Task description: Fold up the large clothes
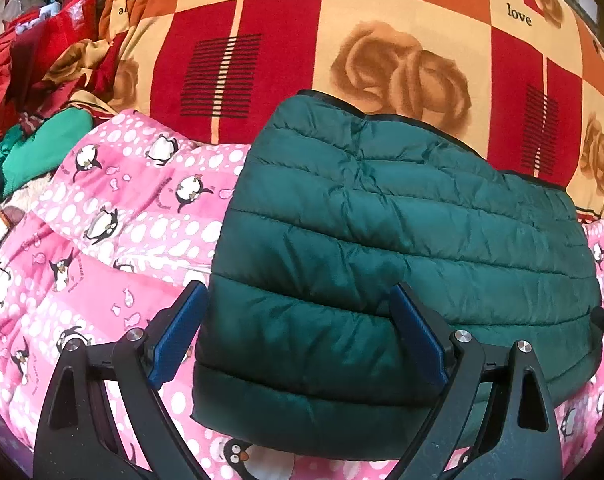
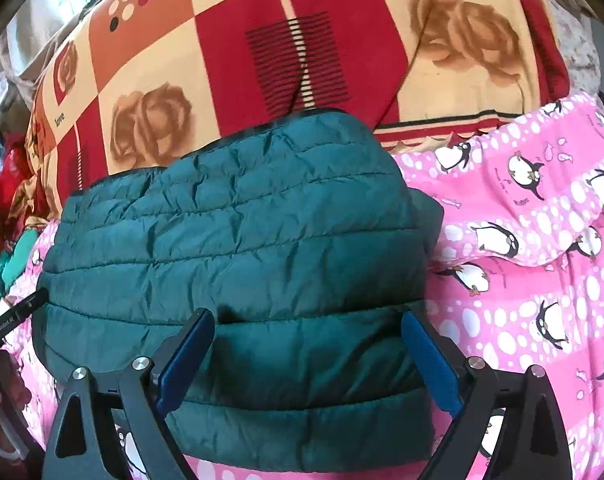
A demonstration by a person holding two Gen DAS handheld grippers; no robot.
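Two grippers hang over a dark green quilted puffer jacket (image 1: 402, 240) folded into a plump, rounded bundle, its shiny shell creased and stitched in horizontal channels, with a thin black binding along the far edge. It lies on a pink fleece penguin blanket (image 1: 113, 248) dotted white, with a red, orange and cream blanket (image 1: 342, 20) printed with roses and "love" beyond. The left gripper (image 1: 297, 304) has its blue-padded fingers spread wide, pinching nothing, one above the pink fleece, the other above the jacket. The right gripper (image 2: 308, 326) is likewise spread, both pads over the jacket's near part. Whether the pads touch the fabric cannot be told. Crumpled red and green clothes (image 1: 33, 92) pile at far left, cut off by the fisheye rim.
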